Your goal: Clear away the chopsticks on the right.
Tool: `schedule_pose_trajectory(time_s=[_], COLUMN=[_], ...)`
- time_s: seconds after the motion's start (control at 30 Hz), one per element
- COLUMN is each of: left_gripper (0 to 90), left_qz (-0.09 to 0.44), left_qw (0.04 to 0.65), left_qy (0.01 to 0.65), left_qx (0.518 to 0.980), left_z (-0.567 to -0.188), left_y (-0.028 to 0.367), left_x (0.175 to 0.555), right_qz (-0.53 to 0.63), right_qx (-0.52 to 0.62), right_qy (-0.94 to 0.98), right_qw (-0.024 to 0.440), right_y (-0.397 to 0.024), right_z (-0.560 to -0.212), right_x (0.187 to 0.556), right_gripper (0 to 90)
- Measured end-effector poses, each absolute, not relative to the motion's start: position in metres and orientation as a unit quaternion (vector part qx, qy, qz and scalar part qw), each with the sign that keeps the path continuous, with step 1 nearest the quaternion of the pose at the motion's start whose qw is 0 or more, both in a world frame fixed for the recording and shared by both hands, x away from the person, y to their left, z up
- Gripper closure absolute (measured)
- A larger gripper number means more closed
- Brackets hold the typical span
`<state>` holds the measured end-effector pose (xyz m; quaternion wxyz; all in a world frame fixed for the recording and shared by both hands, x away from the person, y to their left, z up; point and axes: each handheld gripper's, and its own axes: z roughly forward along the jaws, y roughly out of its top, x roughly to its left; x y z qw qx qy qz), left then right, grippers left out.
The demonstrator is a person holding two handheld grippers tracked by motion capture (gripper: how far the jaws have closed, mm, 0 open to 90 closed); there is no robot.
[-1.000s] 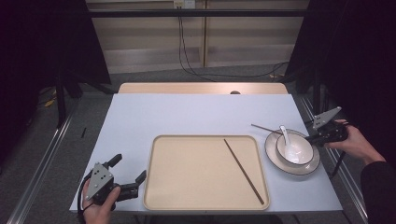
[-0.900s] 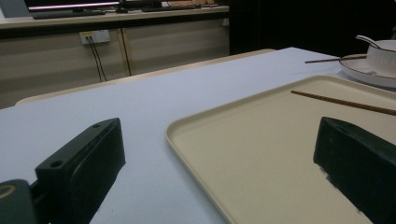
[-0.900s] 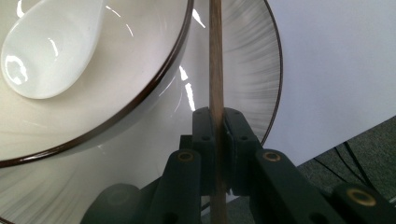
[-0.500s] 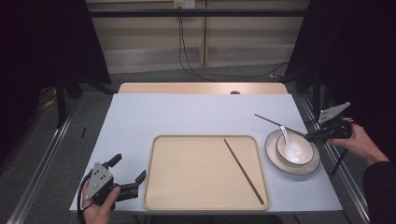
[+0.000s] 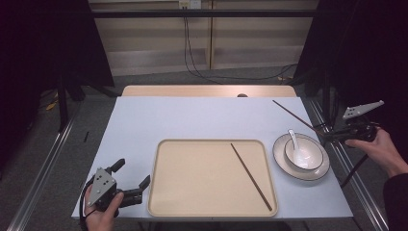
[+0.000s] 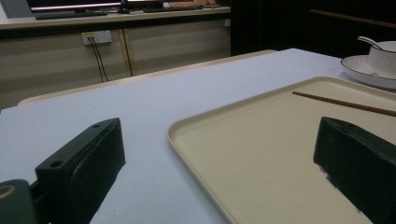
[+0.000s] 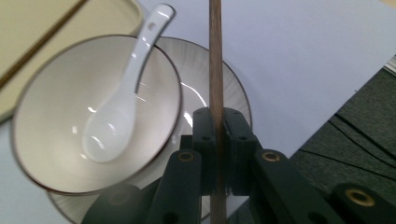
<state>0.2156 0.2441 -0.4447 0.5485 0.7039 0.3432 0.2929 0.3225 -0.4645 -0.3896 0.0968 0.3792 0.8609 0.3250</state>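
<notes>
Since one chopstick already lies on the tray and the other is in the air, the work reads as about half done:

Done: one chopstick point(image 5: 251, 176) rests slantwise on the right half of the beige tray point(image 5: 163, 192).

Left to do: the held chopstick point(image 5: 293, 115) is not yet on the tray; judging by its mate, it belongs beside that one, and it would have to be carried leftward from the right claw and lowered there.

Right claw point(image 5: 329, 136): pressed together on the held chopstick point(image 7: 215, 70), near one end; the stick runs straight out between the two pads, clear of the table.

Held chopstick, from the right claw: it reaches up and away toward the table's far side in the high view, with the bowl point(image 7: 95, 112), the white spoon point(image 7: 126, 88) in it and the plate point(image 5: 280, 162) lying just beside and below the claw.

Left claw point(image 5: 129, 179): jaws apart, nothing between them, low at the table's near left corner.

Tray, from the left claw: its near left edge point(image 6: 196, 154) sits just ahead, between the spread jaws.
</notes>
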Motion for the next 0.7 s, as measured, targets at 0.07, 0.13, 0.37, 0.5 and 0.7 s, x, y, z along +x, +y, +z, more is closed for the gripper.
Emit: schedule_pose_trajectory(time_s=[0.07,0.13,0.37,0.5,0.7], left_gripper=[2.0,2.0,2.1,2.1,2.1], left_qz=[0.294,0.294,0.297,0.297,0.297], left_qw=[0.548,0.548,0.551,0.554,0.553], left_qy=[0.344,0.343,0.345,0.344,0.342], left_qx=[0.704,0.704,0.7,0.698,0.7], left_z=[-0.445,-0.444,-0.444,-0.444,-0.443], left_y=[0.244,0.244,0.244,0.244,0.244], left_x=[0.216,0.216,0.215,0.215,0.214], right_qz=[0.334,0.346,0.358,0.366,0.382], right_qx=[0.388,0.402,0.432,0.434,0.435], right_qy=[0.854,0.843,0.824,0.82,0.813], right_qw=[0.094,0.089,0.081,0.073,0.059], right_y=[-0.463,-0.459,-0.439,-0.421,-0.39], right_z=[-0.385,-0.379,-0.378,-0.383,-0.39], right_x=[0.318,0.31,0.291,0.277,0.258], right_gripper=[85.1,85.1,85.2,85.2,85.2])
